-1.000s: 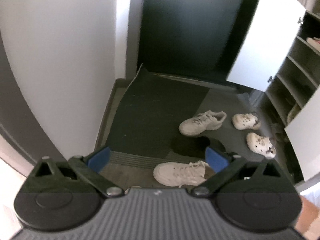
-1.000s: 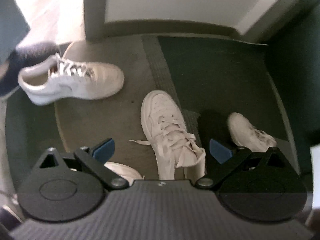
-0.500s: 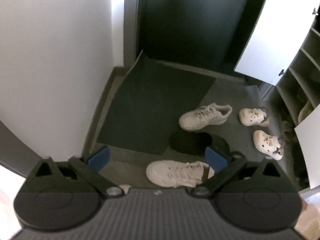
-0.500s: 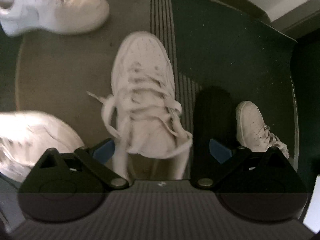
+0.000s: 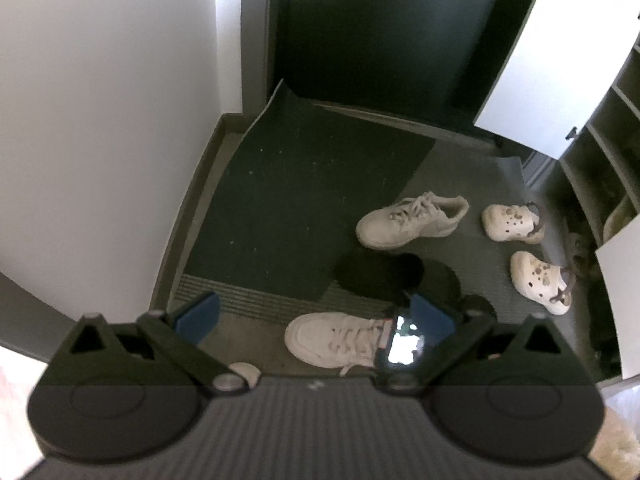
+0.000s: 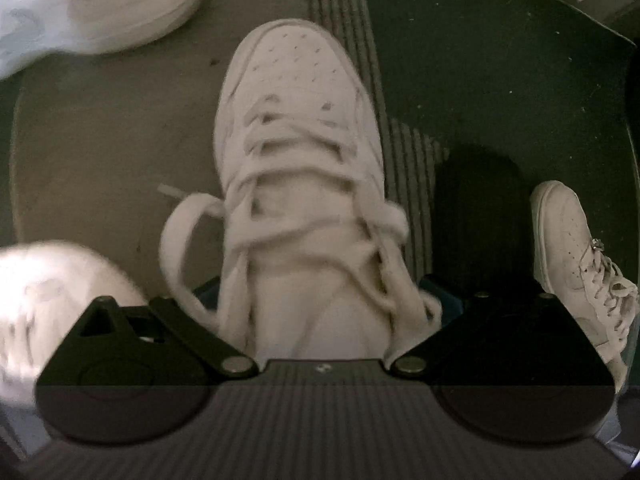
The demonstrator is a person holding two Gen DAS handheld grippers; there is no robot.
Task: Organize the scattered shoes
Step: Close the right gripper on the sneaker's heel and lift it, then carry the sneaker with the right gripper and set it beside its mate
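My right gripper [image 6: 324, 296] is open and low over a white laced sneaker [image 6: 296, 152], toe pointing away. Its fingers stand on either side of the shoe's rear part, and the shoe mostly hides the blue pads. Whether the pads touch the shoe I cannot tell. Three more white sneakers lie around it: top left [image 6: 100, 12], lower left [image 6: 52, 300] and right [image 6: 580, 260]. My left gripper [image 5: 316, 316] hangs open and empty, high above the floor. Below it lie a near sneaker [image 5: 336, 340], a farther sneaker [image 5: 412, 222] and two cream clogs [image 5: 512, 222] [image 5: 540, 282].
A dark doormat [image 5: 304, 184] covers the entry floor before a dark door [image 5: 380, 28]. A shoe cabinet with shelves [image 5: 600, 152] stands at the right, its white door [image 5: 560, 48] swung open. A white wall [image 5: 100, 100] closes the left side. Something bright [image 5: 404, 340] shows at the near sneaker's heel.
My right gripper has come down and forward over the laced sneaker, which now fills the gap between its fingers. The left gripper has drifted only slightly; a bright object appeared by the near sneaker's heel.
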